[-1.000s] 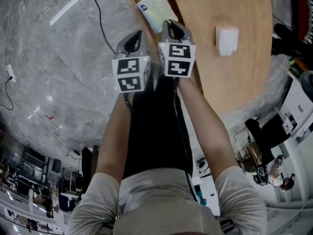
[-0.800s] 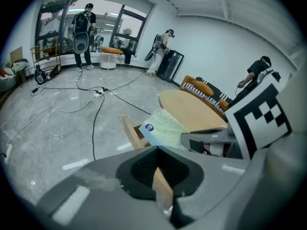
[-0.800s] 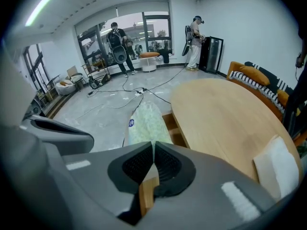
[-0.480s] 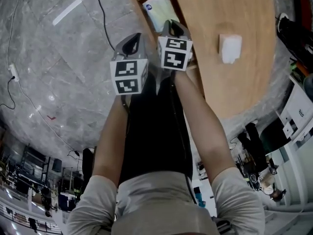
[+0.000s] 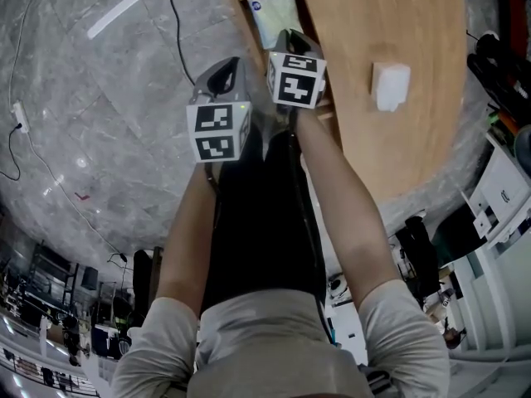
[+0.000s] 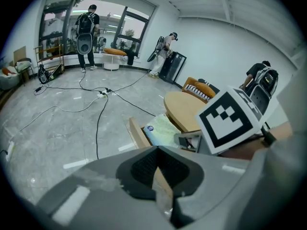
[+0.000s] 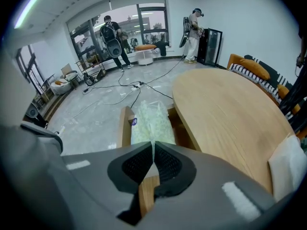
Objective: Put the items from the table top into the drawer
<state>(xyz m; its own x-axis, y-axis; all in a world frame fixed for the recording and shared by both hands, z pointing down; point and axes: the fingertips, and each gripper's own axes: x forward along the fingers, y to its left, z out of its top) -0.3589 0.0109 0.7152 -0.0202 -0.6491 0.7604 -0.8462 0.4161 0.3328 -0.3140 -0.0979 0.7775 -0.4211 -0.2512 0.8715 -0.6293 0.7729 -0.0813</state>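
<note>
A pale green packet [image 5: 274, 15] lies in the open wooden drawer [image 5: 239, 23] at the edge of the round wooden table [image 5: 398, 156]. A white soft item [image 5: 390, 85] rests on the table top, to the right of both grippers. My right gripper [image 5: 289, 38] hangs over the near end of the drawer, shut and holding nothing; in the right gripper view [image 7: 152, 145] the packet [image 7: 149, 121] lies straight ahead. My left gripper [image 5: 227, 65] is beside it over the floor, left of the drawer, its jaws [image 6: 156, 150] also together and empty.
Black cables [image 5: 176, 31] run across the grey marble floor left of the drawer. People with backpacks [image 6: 86, 32] stand far off by the windows. An orange sofa [image 7: 249, 67] and dark equipment [image 5: 498, 65] lie beyond the table.
My right gripper has sunk a little toward the drawer, still shut. The left gripper has stayed where it was.
</note>
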